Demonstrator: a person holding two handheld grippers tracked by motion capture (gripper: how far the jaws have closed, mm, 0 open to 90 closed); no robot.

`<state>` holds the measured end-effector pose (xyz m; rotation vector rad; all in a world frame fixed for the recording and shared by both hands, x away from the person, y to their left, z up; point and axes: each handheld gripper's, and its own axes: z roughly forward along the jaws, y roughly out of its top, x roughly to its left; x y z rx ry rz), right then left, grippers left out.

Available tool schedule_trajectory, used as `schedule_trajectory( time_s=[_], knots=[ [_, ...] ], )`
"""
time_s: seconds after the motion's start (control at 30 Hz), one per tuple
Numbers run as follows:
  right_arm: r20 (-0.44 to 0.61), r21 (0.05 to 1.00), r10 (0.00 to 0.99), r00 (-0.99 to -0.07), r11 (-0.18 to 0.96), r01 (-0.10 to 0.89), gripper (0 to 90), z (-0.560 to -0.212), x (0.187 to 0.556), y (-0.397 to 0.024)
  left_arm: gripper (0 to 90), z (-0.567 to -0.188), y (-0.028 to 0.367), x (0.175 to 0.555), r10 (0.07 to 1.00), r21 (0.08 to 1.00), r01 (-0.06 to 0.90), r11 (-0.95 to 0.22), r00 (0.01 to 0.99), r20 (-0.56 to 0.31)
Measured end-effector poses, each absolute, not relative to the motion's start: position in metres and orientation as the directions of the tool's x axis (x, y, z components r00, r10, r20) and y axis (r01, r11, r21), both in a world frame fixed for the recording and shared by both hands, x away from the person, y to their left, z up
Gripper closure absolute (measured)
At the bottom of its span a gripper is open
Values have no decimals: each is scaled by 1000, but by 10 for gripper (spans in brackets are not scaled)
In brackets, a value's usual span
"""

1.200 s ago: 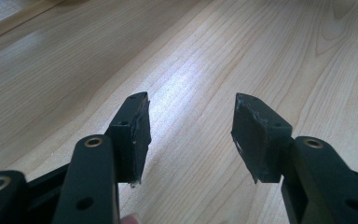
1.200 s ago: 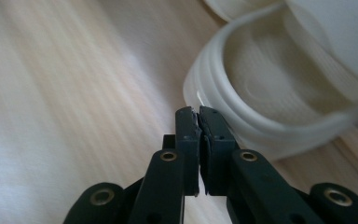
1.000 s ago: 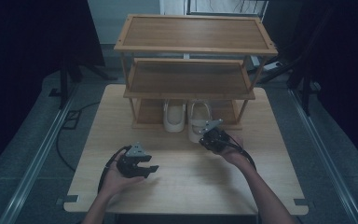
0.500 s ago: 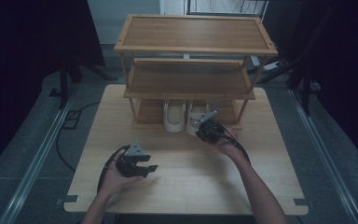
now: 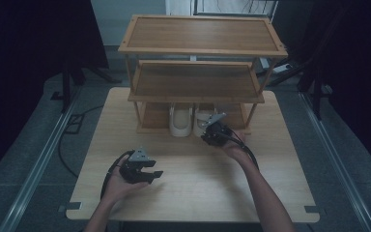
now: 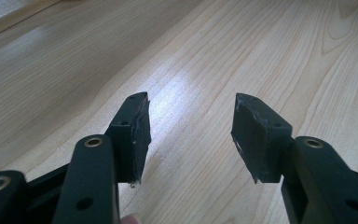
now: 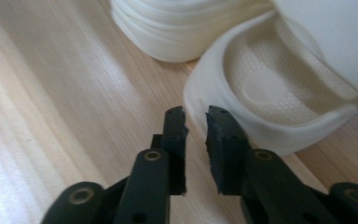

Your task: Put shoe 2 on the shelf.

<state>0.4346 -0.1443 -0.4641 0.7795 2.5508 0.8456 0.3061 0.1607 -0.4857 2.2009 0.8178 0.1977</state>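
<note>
Your right gripper [image 7: 196,116] sits just off the heel of the right slipper [image 7: 279,88], jaws parted by a narrow gap with nothing between them; they have just been opening, and the heel rim lies right ahead of the tips and slightly to their right. The left slipper [image 7: 177,28] is farther ahead, beyond the tips. In the high view both white slippers sit side by side at the bottom shelf of the wooden rack [image 5: 200,87], heels toward you, with the right gripper [image 5: 212,133] at the near edge of the right one [image 5: 204,120]. Your left gripper [image 5: 147,174] is released, jaws wide over bare table [image 6: 261,46], well apart from the shoes. My read: you are lining up a grasp on the heel rim. Open wider before advancing, straddle the rim wall with one pad inside and one outside, then clench. Approach low and straight, or you'll likely shove the slipper deeper under the shelf.
</note>
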Motion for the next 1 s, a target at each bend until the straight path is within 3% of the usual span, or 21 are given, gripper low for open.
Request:
schedule_trajectory(
  time_s=[0.27, 0.67, 1.0],
  knots=[
    [-132, 688, 577, -806, 639, 344, 554, -459, 414, -147, 473, -485, 160, 305, 616, 714, 495, -495, 780, -114],
    [-69, 795, 603, -795, 515, 321, 521, -455, 369, -177, 471, -484, 161, 304, 616, 719, 498, -485, 778, -122],
    [-14, 827, 632, -775, 443, 347, 511, -468, 330, -210, 470, -485, 161, 304, 615, 715, 499, -489, 779, -122]
  ],
)
